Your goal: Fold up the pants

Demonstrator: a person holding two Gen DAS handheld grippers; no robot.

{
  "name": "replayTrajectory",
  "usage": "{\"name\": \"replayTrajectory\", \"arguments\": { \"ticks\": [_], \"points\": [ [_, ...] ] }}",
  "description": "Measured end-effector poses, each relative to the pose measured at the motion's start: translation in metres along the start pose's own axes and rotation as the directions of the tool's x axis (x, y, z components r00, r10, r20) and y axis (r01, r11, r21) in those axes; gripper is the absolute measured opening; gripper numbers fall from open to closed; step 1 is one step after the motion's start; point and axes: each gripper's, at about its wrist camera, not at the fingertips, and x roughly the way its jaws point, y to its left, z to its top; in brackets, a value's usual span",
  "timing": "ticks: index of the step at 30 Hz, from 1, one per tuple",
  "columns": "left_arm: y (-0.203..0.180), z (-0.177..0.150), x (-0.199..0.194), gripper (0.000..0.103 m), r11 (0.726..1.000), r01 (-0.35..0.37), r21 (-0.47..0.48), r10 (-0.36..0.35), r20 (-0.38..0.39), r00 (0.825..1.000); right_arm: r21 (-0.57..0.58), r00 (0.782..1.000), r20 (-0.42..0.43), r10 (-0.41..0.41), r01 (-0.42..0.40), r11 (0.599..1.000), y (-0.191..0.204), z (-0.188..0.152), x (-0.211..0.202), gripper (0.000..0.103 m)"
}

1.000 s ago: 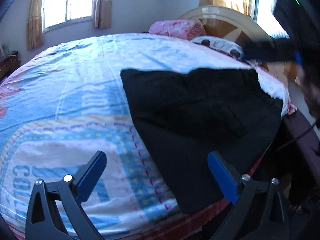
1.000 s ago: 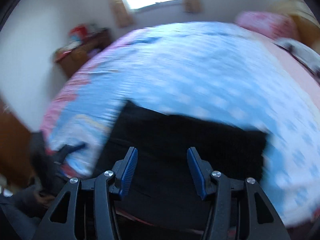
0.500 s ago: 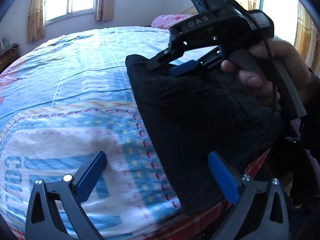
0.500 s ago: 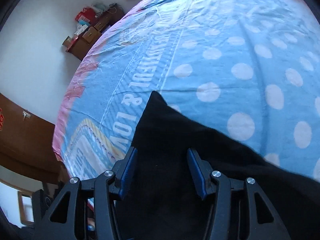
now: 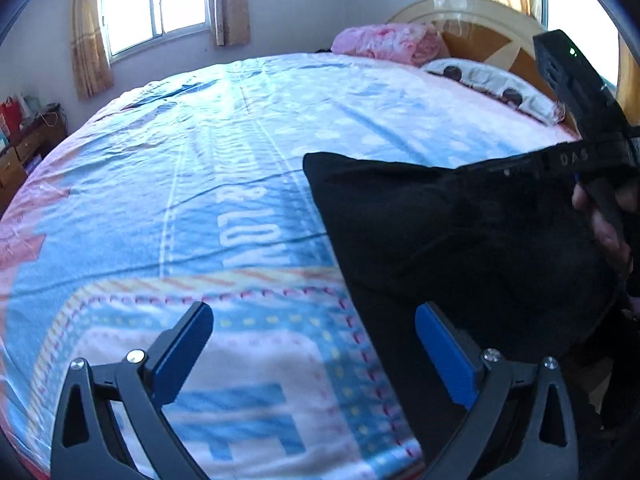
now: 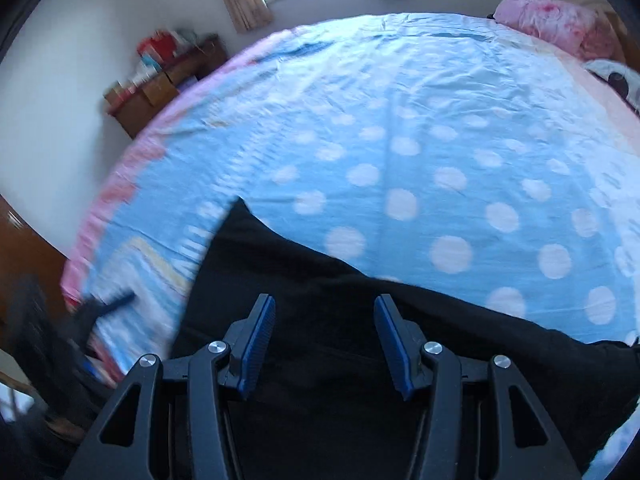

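**Black cloth under parted blue fingers: setting up the next fold**

Blue-padded fingers of the right gripper (image 6: 324,344) parted, nothing pinched, hovering over the black fabric pants (image 6: 360,380). Left gripper (image 5: 316,356) spread wide and empty too, one finger above the blue printed cotton bedsheet (image 5: 200,184), the other above the pants' near edge. Pants lying flat at the bed's near side, one corner pointing toward the middle. Best lowered onto a single edge, each gripper near its own corner, pinching every layer at once. Then lifted evenly and carried across, keeping the hem taut. Risk, by judgement: catching the sheet along with the cloth.
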Motion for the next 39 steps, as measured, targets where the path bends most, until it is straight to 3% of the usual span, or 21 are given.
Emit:
{"name": "replayTrajectory", "arguments": {
  "ticks": [3, 9, 13, 18, 21, 25, 27, 28, 30, 35, 39],
  "points": [
    [0.005, 0.005, 0.015, 0.103, 1.000, -0.007, 0.012, 0.007, -0.043, 0.999, 0.039, 0.999, -0.037, -0.019, 0.020, 0.999, -0.017, 0.002, 0.017, 0.054],
    [0.000, 0.006, 0.015, 0.103, 0.999, -0.015, 0.029, 0.017, -0.054, 0.998, 0.027, 0.998, -0.027, -0.048, 0.048, 0.998, -0.022, 0.008, 0.023, 0.054],
    [-0.006, 0.015, 0.011, 0.103, 0.999, -0.034, 0.042, 0.035, -0.024, 0.999, 0.039, 0.996, 0.045, -0.080, 0.078, 0.996, -0.023, 0.005, -0.005, 0.054],
    [-0.009, 0.026, 0.017, 0.103, 0.999, 0.008, 0.034, -0.007, -0.023, 1.000, 0.057, 0.983, 0.124, -0.133, 0.127, 0.990, -0.035, -0.018, -0.058, 0.054],
    [-0.016, 0.031, 0.021, 0.103, 0.999, 0.004, 0.038, -0.003, -0.016, 1.000, 0.120, 0.978, 0.129, -0.166, 0.151, 0.981, -0.057, -0.036, -0.077, 0.054],
    [-0.020, 0.038, 0.009, 0.103, 0.998, -0.051, 0.033, 0.049, 0.060, 0.997, 0.086, 0.981, 0.128, -0.146, 0.136, 0.987, -0.058, -0.055, -0.083, 0.054],
    [-0.019, 0.040, 0.009, 0.103, 0.999, -0.028, 0.023, 0.027, 0.063, 0.998, 0.071, 0.987, 0.066, -0.147, 0.142, 0.987, -0.060, -0.063, -0.066, 0.058],
    [-0.019, 0.041, 0.014, 0.103, 0.999, -0.024, 0.030, 0.023, 0.041, 0.999, 0.065, 0.982, 0.037, -0.185, 0.182, 0.981, -0.065, -0.067, -0.054, 0.058],
    [-0.019, 0.037, 0.022, 0.103, 0.999, -0.028, 0.036, 0.028, 0.010, 1.000, 0.045, 0.975, 0.045, -0.217, 0.215, 0.976, -0.068, -0.070, -0.043, 0.058],
    [-0.010, 0.026, 0.021, 0.103, 0.996, 0.083, -0.032, -0.083, 0.002, 0.997, 0.075, 0.976, 0.155, -0.152, 0.142, 0.987, -0.069, -0.075, -0.084, 0.058],
    [-0.013, 0.023, 0.025, 0.103, 0.988, 0.138, -0.062, -0.139, 0.000, 0.990, 0.200, 0.973, 0.143, -0.181, 0.151, 0.968, -0.108, -0.089, -0.104, 0.058]
  ]
}}
